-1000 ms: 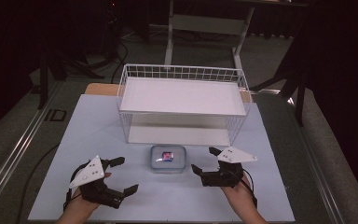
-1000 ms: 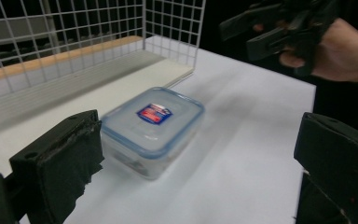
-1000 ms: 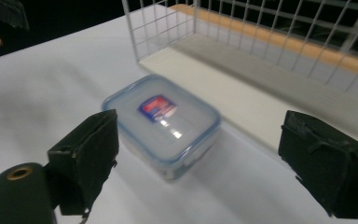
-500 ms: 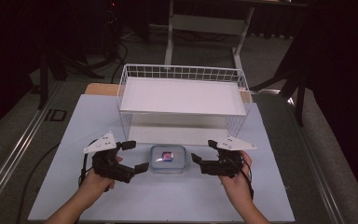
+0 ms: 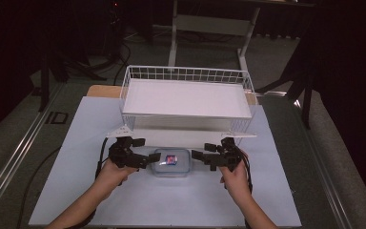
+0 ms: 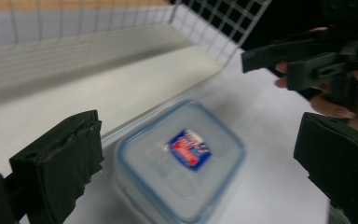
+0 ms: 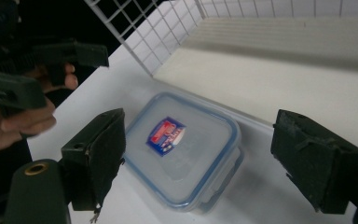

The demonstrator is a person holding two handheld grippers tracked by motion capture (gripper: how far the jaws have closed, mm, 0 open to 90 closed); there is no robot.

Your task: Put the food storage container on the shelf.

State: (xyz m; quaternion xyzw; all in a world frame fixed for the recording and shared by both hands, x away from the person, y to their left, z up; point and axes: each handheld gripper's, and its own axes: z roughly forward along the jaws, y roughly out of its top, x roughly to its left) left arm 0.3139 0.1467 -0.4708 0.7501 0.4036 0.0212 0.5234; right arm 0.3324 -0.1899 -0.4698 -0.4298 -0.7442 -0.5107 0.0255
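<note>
High view: I had both grippers level with the lidded plastic container (image 5: 171, 162), one at each short side, presumably to take it from both ends at once.
Container position: on the white table (image 5: 76, 143), just in front of the wire basket (image 5: 186, 98) and apart from it.
Left gripper (image 5: 147, 158): jaws apart, tips just beside the container's left edge; contact could not be told.
Right gripper (image 5: 198, 156): jaws apart after a slight closing, a gap left to the container's right edge; nothing between the pads.
Left gripper view: container (image 6: 182, 161) lay ahead between my spread jaws, lid up, blurred.
Right gripper view: container (image 7: 184, 149) lid up, label (image 7: 168, 136) facing the ceiling.
Long axis: ran left to right across the table, parallel to the basket front, as far as I judged.
</note>
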